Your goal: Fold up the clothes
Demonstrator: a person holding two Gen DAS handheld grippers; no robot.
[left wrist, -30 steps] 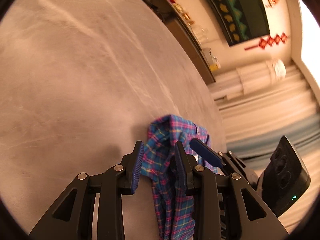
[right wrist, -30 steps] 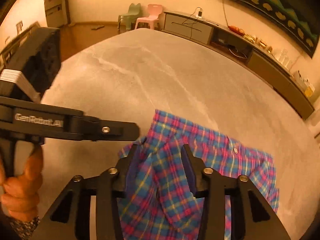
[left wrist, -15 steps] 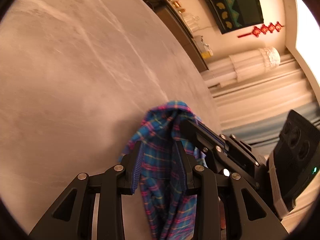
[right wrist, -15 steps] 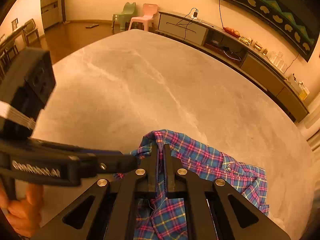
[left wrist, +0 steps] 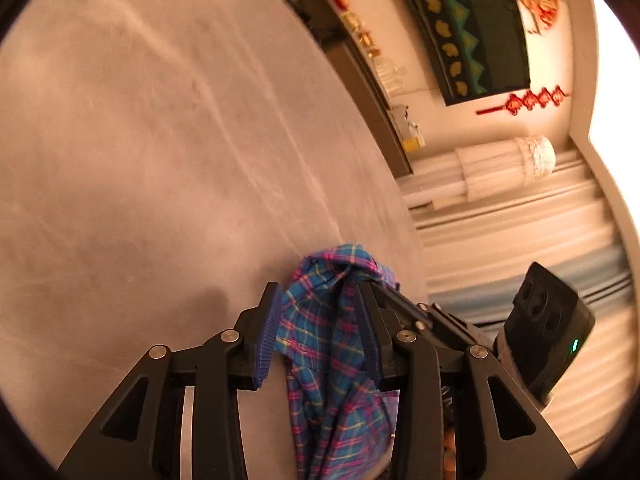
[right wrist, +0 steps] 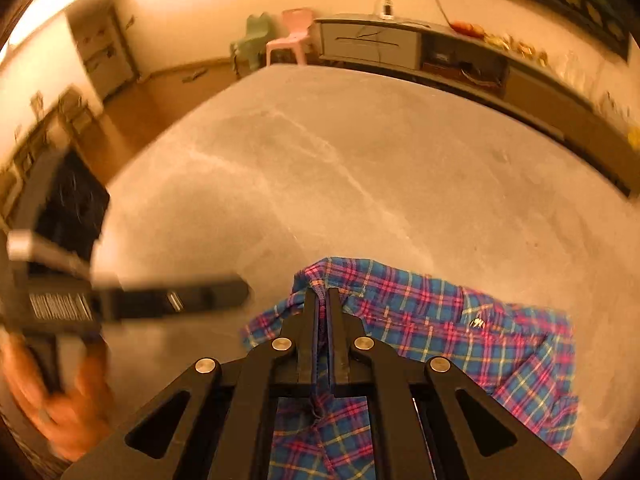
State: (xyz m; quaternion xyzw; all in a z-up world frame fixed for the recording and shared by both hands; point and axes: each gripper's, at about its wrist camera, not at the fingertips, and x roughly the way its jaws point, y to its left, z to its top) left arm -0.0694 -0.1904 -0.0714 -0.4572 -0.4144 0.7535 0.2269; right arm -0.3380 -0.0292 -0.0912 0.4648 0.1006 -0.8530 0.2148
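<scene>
Now the right tool pinches a bunched edge of the plaid shirt above the counter; the left tool gapes around cloth, likely about to grip.

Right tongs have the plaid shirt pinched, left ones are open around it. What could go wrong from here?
1. The right tongs hold only a thin bit of the plaid shirt at one edge; a quick lift might pull it free.
2. The left tongs stand open around bunched cloth, so closing may catch several layers and spoil the fold.
3. The two tools sit very close together and may knock against each other.
</scene>
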